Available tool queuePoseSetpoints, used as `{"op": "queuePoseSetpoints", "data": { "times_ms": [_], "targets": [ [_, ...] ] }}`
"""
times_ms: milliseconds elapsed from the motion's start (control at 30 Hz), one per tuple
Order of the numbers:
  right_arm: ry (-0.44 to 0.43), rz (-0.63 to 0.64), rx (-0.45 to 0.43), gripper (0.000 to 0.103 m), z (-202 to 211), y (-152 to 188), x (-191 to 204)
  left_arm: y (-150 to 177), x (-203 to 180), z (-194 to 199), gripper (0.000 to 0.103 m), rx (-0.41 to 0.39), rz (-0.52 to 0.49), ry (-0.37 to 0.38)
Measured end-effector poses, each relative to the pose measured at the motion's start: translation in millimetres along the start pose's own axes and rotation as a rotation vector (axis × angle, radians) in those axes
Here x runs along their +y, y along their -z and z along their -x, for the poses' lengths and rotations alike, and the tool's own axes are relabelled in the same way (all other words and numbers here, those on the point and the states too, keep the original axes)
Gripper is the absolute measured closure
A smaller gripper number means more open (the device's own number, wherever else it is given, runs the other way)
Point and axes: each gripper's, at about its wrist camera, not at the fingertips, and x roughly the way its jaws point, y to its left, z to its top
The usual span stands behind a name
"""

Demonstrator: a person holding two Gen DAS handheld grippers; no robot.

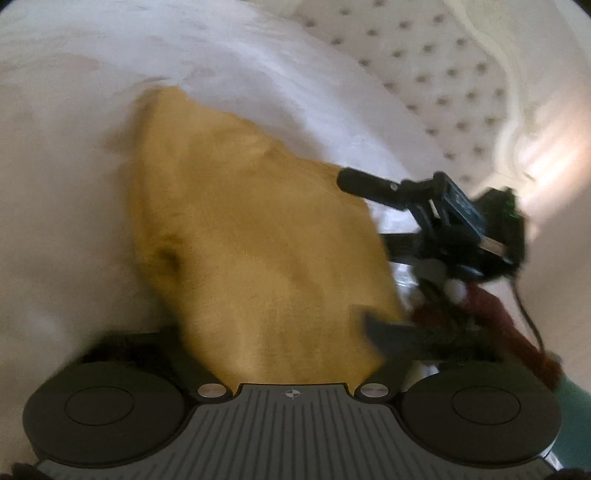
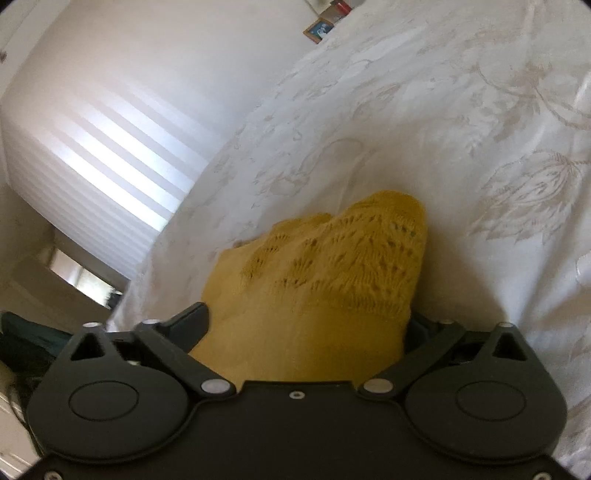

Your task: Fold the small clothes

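A small mustard-yellow knitted garment is held up over a white bedspread. In the left wrist view it drapes over my left gripper and hides the left finger; the right finger shows beside the cloth. My right gripper reaches in from the right and its fingers go behind the garment's edge. In the right wrist view the garment, with a lace pattern, fills the space between my right gripper's fingers and covers the tips of my right gripper.
The white embroidered bedspread lies under everything. A tufted headboard stands behind. A window blind is at the left. A dark red sleeve holds the right gripper. Small framed items stand far off.
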Motion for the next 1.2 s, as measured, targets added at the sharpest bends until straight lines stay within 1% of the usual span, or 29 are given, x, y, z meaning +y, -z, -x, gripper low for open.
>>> {"op": "queuePoseSetpoints", "data": {
  "times_ms": [33,67,100,133,200,333,467,533,667,700,767,833,900,933,967,1000,1033,1067,1133,1200],
  "targets": [
    [0.059,0.016,0.006,0.058,-2.9,-0.3,5.6,-1.2,1.6,-2.4,0.088,0.012,0.027,-0.005],
    [0.093,0.023,0.021,0.058,-5.3,-1.3,11.3,-2.9,2.7,-2.2,0.088,0.014,0.050,0.017],
    [0.119,0.028,0.019,0.058,-3.1,-1.3,17.4,-3.2,-0.8,1.5,0.088,0.007,0.056,0.013],
    [0.144,0.051,0.010,0.059,3.1,-1.4,28.7,-2.7,-7.7,8.1,0.088,-0.005,0.039,-0.006],
    [0.170,0.106,-0.005,0.059,19.6,-0.8,51.9,-0.3,-24.9,23.3,0.089,-0.030,-0.003,-0.019],
    [0.198,0.188,-0.023,0.059,59.1,8.4,94.8,11.4,-57.1,59.0,0.089,-0.041,-0.019,0.028],
    [0.199,0.185,-0.032,0.060,106.8,31.9,121.5,30.0,-88.0,95.1,0.089,-0.044,-0.060,0.072],
    [0.198,0.169,-0.031,0.061,128.3,48.0,131.0,44.3,-105.1,109.8,0.089,-0.038,-0.083,0.100],
    [0.169,0.152,-0.039,0.061,164.8,77.2,141.4,72.2,-130.5,126.1,0.089,-0.036,-0.118,0.131],
    [0.162,0.154,-0.041,0.061,172.9,87.3,142.2,83.6,-135.8,129.7,0.089,-0.040,-0.127,0.134],
    [0.175,0.168,-0.041,0.061,185.5,106.6,137.1,109.9,-143.8,131.2,0.088,-0.044,-0.142,0.117],
    [0.211,0.136,-0.023,0.060,187.2,122.9,120.6,140.2,-140.1,121.9,0.088,-0.004,-0.136,0.086],
    [0.319,0.093,0.006,0.057,180.2,140.9,91.8,172.0,-128.7,101.0,0.087,0.069,-0.113,0.014],
    [0.410,0.090,0.029,0.055,173.5,150.3,75.3,188.4,-121.1,90.0,0.087,0.111,-0.098,-0.030],
    [0.474,0.086,0.039,0.051,169.7,157.0,63.4,202.6,-113.8,80.8,0.085,0.149,-0.083,-0.077],
    [0.497,0.076,0.029,0.040,169.0,161.7,53.4,215.9,-106.5,74.6,0.085,0.164,-0.071,-0.101],
    [0.486,0.053,-0.005,0.037,172.4,164.7,45.5,225.3,-102.9,77.7,0.084,0.123,-0.071,-0.088],
    [0.481,0.037,-0.030,0.037,176.0,165.3,44.0,228.3,-102.6,82.0,0.084,0.102,-0.075,-0.091],
    [0.483,0.046,-0.066,0.036,182.6,166.8,52.1,224.8,-105.2,90.2,0.083,0.102,-0.080,-0.108],
    [0.478,0.086,-0.109,0.035,190.4,169.6,66.7,217.5,-113.1,101.5,0.082,0.074,-0.120,-0.144]
  ]
}}
